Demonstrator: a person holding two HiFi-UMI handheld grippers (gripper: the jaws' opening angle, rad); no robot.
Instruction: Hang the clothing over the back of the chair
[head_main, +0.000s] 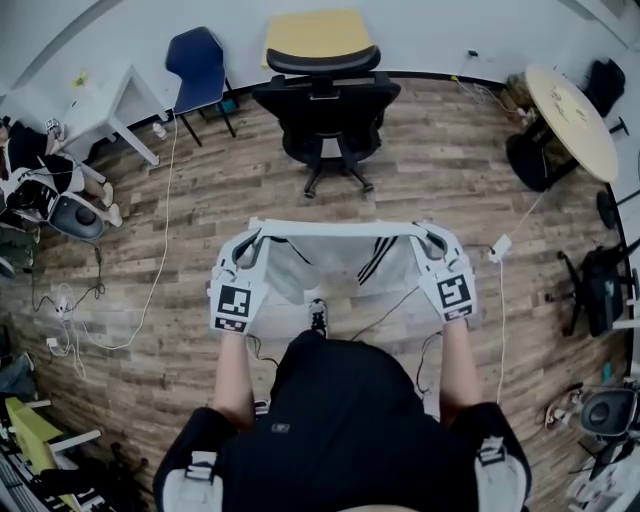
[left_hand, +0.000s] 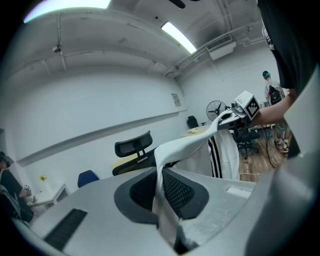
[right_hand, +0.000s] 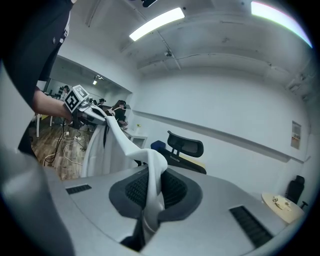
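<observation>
- your left gripper (left_hand: 169, 210) is clamped shut on a pinch of the white clothing (head_main: 295, 268); in the left gripper view the fabric comes up from between the two dark pads and runs off to the right as a band
- your right gripper (right_hand: 147, 210) is closed on the other end of the same edge; in the right gripper view the cloth rises out of the jaws and leads away to the left, toward the other gripper
- in the head view both grippers are held out in front of you, about level with each other, left and right, with their marker cubes facing up
- the clothing's top edge is pulled nearly straight between them; the rest hangs below it, white with black stripes on the right part; it hangs above the wood floor (head_main: 450, 180) and your shoe (head_main: 317, 317) shows just below it
- the black office chair (head_main: 325, 100) stands farther away, straight ahead of the stretched edge and well apart from it; nothing lies on it
- beyond it, by the far wall, is a yellow tabletop (head_main: 315, 32); a blue chair (head_main: 197, 62) stands to its left and a white table (head_main: 110, 105) farther left
- a round table (head_main: 572, 120) is at the far right; a white cable (head_main: 165, 230) trails over the floor on the left
</observation>
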